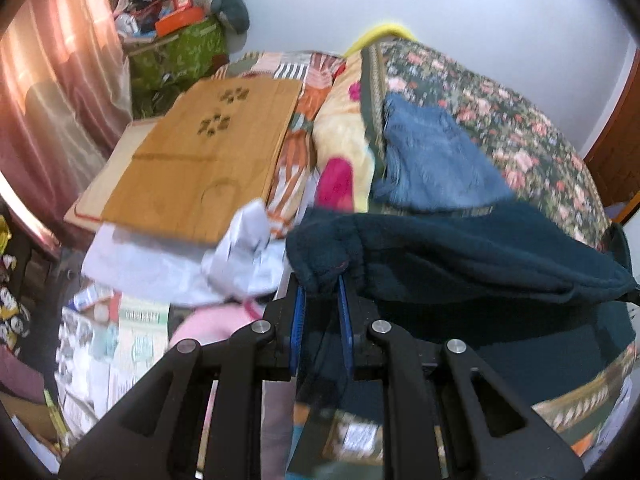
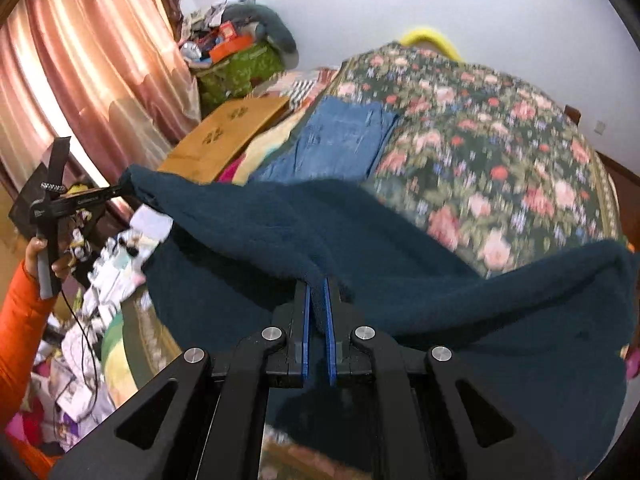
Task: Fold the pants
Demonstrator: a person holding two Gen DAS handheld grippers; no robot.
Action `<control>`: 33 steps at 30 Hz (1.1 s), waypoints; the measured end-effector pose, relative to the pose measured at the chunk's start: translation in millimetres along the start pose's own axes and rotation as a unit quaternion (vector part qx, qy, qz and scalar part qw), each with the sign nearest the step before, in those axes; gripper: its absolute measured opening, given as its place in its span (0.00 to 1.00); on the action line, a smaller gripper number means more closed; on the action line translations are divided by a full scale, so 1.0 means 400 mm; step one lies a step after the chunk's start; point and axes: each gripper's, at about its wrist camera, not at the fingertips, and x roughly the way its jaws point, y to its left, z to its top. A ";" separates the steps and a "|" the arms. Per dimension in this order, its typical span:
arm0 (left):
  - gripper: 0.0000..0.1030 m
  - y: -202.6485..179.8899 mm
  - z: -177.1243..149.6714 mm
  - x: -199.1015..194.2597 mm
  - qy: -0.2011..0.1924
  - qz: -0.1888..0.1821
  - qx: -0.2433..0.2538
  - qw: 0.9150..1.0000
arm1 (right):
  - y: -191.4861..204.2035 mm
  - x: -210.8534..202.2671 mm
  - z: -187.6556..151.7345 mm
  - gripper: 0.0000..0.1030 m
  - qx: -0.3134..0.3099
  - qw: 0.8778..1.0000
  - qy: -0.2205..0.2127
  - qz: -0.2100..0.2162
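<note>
Dark teal fleece pants [image 1: 460, 252] hang stretched between my two grippers above the floral bed. My left gripper [image 1: 322, 284] is shut on one corner of the pants' edge; it also shows in the right wrist view [image 2: 124, 189], held by a hand at the far left. My right gripper [image 2: 317, 288] is shut on another part of the same teal pants [image 2: 360, 248], whose cloth drapes down in front of it. A folded pair of blue jeans [image 1: 432, 160] lies on the bed behind; it also shows in the right wrist view [image 2: 340, 140].
The bed has a dark floral cover [image 2: 500, 152]. A wooden lap board [image 1: 208, 148] lies at the bed's left side. Papers and clutter [image 1: 120, 340] cover the floor at left. Pink curtains [image 2: 80, 60] hang at left, and a green box of clutter [image 1: 180, 52] stands in the corner.
</note>
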 end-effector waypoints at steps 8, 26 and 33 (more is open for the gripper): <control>0.16 0.006 -0.119 -0.019 0.005 0.031 0.005 1.000 | 0.031 0.028 -0.097 0.10 -0.035 0.998 0.017 -0.042; 0.41 -0.272 0.007 -0.063 -0.035 -0.013 0.083 0.996 | -0.071 -0.145 -0.054 0.44 0.030 0.994 -0.071 -0.083; 0.69 -0.412 0.088 -0.051 -0.048 -0.038 0.095 0.994 | -0.233 -0.215 -0.054 0.44 0.076 0.986 -0.093 -0.117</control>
